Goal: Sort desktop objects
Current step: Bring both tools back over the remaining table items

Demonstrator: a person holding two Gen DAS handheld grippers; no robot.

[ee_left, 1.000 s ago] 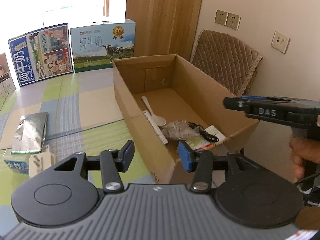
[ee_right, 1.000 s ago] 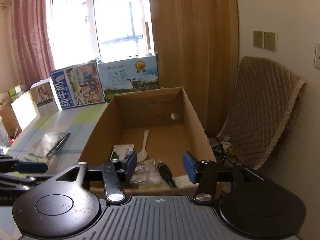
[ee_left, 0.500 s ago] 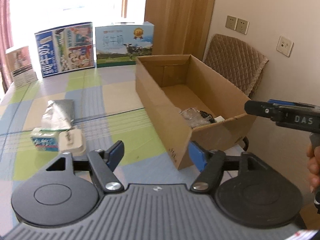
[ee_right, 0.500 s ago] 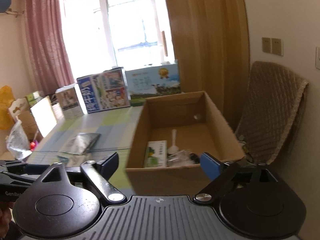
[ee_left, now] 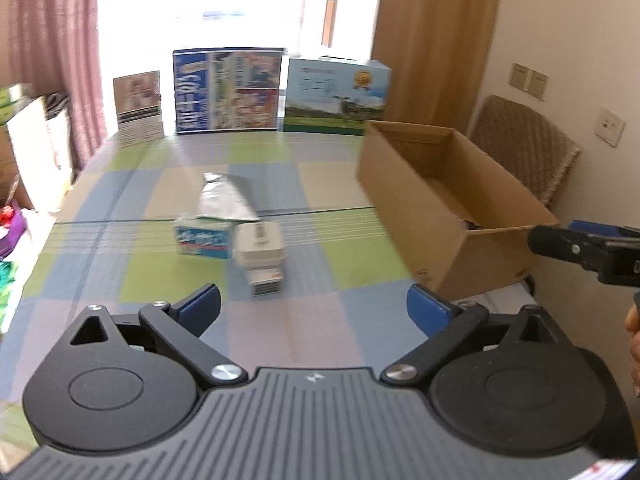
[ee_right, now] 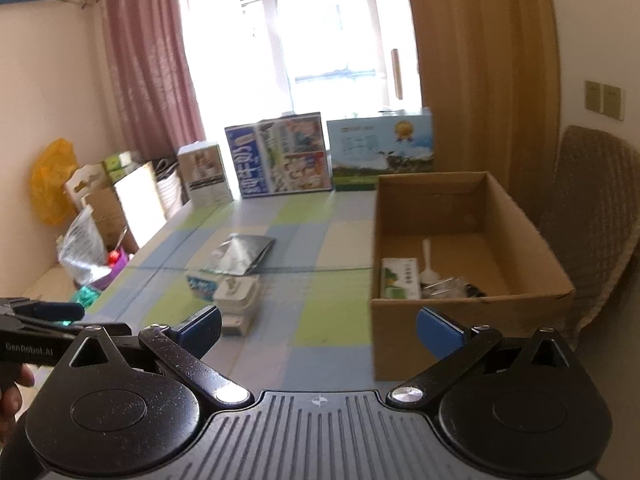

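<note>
A cardboard box (ee_left: pixel 404 200) (ee_right: pixel 472 312) stands open at the table's right edge; it holds a green-and-white carton (ee_right: pixel 400 278), a white spoon (ee_right: pixel 428 264) and a crumpled clear bag (ee_right: pixel 448 286). On the table lie a silver foil pouch (ee_left: pixel 226 198) (ee_right: pixel 240 254), a blue-and-white packet (ee_left: pixel 204 240) (ee_right: pixel 202 286) and a white plug adapter (ee_left: pixel 260 246) (ee_right: pixel 236 294). My left gripper (ee_left: pixel 314 308) is open and empty, above the near table edge. My right gripper (ee_right: pixel 318 326) is open and empty, near the box's front wall.
Milk cartons (ee_left: pixel 336 96) (ee_right: pixel 280 154) and a small display box (ee_left: pixel 138 108) stand along the table's far edge. A quilted chair (ee_left: pixel 524 146) (ee_right: pixel 592 208) is behind the box. Bags and boxes (ee_right: pixel 100 208) crowd the floor on the left.
Both grippers have pulled back and up from the box and turned left, so more of the table shows. Both sets of jaws have opened wider.
</note>
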